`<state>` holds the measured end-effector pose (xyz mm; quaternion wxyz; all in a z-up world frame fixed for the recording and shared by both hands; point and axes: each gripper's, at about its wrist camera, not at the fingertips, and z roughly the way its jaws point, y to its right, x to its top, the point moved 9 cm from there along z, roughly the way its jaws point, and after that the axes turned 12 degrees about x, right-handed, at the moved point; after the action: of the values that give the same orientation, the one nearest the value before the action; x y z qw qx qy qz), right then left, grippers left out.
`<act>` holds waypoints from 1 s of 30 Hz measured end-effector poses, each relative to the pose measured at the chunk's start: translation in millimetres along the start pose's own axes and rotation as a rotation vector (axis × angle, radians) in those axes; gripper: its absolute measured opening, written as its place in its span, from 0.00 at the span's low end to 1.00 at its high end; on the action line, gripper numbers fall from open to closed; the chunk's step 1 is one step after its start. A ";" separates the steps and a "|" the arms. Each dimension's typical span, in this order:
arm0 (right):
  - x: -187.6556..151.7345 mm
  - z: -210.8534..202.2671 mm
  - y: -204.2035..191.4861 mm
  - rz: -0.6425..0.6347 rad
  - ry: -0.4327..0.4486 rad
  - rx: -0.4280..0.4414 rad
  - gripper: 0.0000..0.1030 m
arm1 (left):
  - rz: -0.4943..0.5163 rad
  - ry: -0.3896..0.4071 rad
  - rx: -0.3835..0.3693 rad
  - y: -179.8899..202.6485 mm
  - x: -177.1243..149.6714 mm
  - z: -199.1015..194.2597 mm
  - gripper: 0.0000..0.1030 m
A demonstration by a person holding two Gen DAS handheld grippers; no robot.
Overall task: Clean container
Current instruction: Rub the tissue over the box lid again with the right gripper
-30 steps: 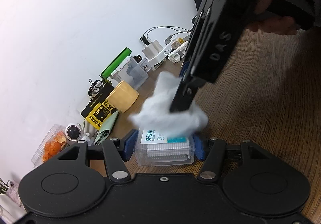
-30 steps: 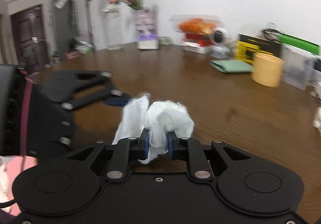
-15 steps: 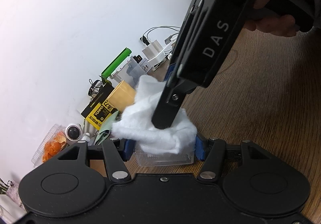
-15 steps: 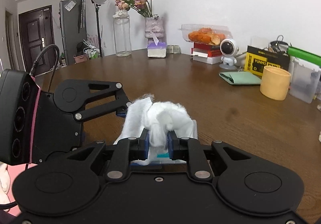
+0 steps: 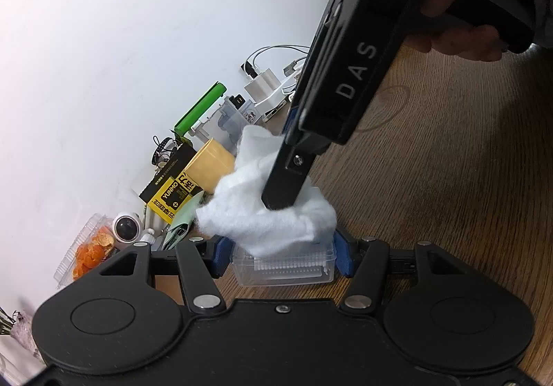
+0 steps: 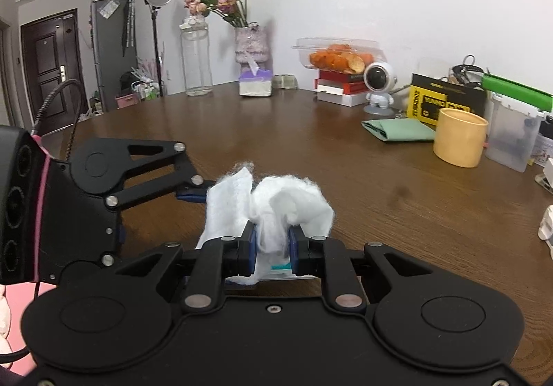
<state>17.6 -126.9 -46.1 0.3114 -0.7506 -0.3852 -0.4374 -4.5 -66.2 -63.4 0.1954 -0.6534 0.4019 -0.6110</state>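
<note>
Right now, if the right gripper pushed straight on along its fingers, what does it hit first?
The right gripper, shut on the white wipe, points down at the clear floss-pick container held by the left gripper. The wipe would press into its lid first; depth is hard to judge.

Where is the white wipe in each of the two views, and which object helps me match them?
Left wrist view: the white wipe is at lower centre, lying on the clear container, with the right gripper coming down on it from the upper right.
Right wrist view: the wipe is at centre, pinched in that gripper.
Shared landmark: the yellow cup, just left of the wipe in the left view, far right in the right view.
</note>
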 end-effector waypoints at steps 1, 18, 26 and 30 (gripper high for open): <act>-1.3 -0.3 -2.4 -0.004 -0.003 0.010 0.19 | 0.000 0.000 0.000 -0.1 0.1 0.2 0.55; -1.4 -6.4 5.9 -0.020 0.015 -0.033 0.19 | -0.001 0.001 -0.002 1.5 0.9 -1.0 0.55; -7.6 -5.9 -10.6 -0.083 -0.019 0.019 0.19 | 0.000 0.001 -0.001 2.0 0.7 -1.8 0.55; -9.0 -7.2 11.1 -0.031 -0.026 -0.074 0.19 | 0.000 0.001 -0.001 1.5 0.7 -1.4 0.55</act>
<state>21.2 -141.0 -52.6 0.2715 -0.7613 -0.3840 -0.4464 -6.3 -67.3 -63.9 0.1948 -0.6533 0.4022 -0.6112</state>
